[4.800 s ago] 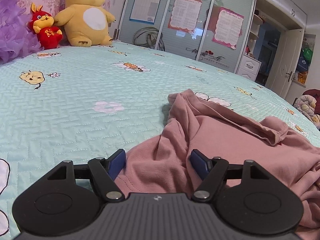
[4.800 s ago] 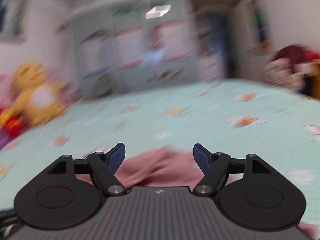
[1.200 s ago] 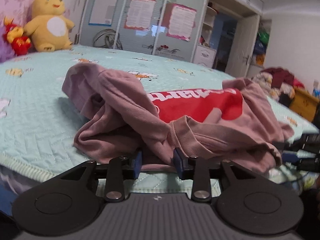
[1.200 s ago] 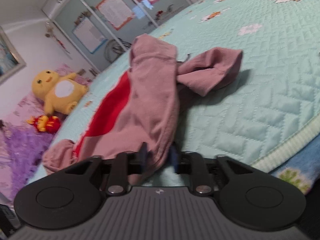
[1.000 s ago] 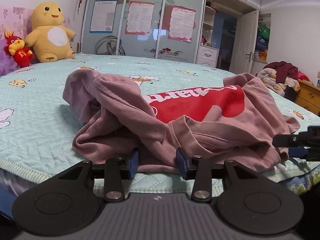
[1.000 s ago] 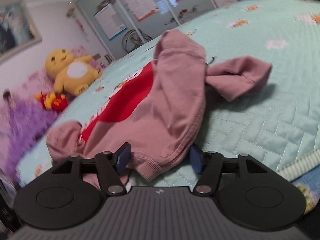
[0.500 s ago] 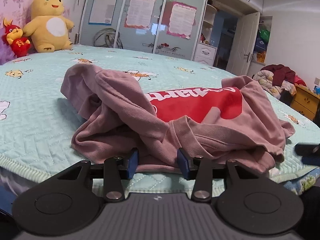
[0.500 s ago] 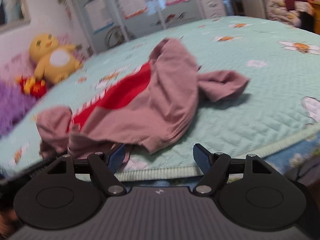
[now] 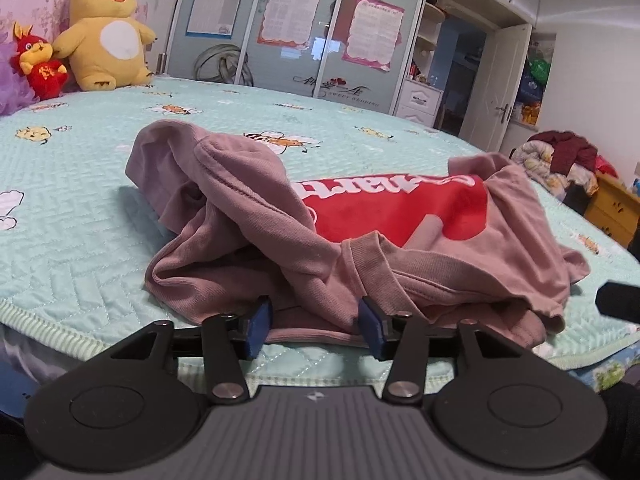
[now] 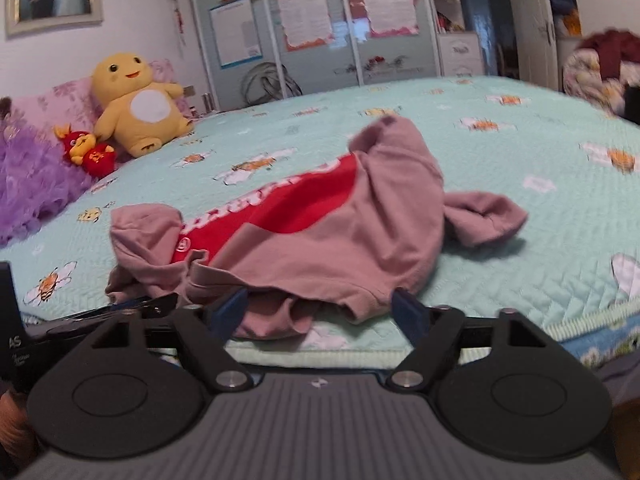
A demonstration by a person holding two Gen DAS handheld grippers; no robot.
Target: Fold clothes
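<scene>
Sweatshirt, dusty pink with a red panel bearing white lettering, heaped in a crumpled mound near the front edge of the bed. Bunched into thick folds, one sleeve flopped out onto the quilt on the heap's right side in the right wrist view. Ribbed hem turned up along the near side of the heap, just above the striped border of the bed. Left gripper level with that near hem, blue fingertips parted with loose cloth lying between them, not pinched on it. Right gripper low before the same edge of the bed, spread wide, blue fingertips apart from the cloth or barely at its hem; grasping nothing. Quilt of the bed pale mint, stitched in a herringbone pattern, printed with bees and flowers. At the far end of the bed, a yellow plush toy seated upright, a small red plush just beside it, purple fluff next to that. Beyond the bed, a wardrobe with papers stuck on its sliding doors.
</scene>
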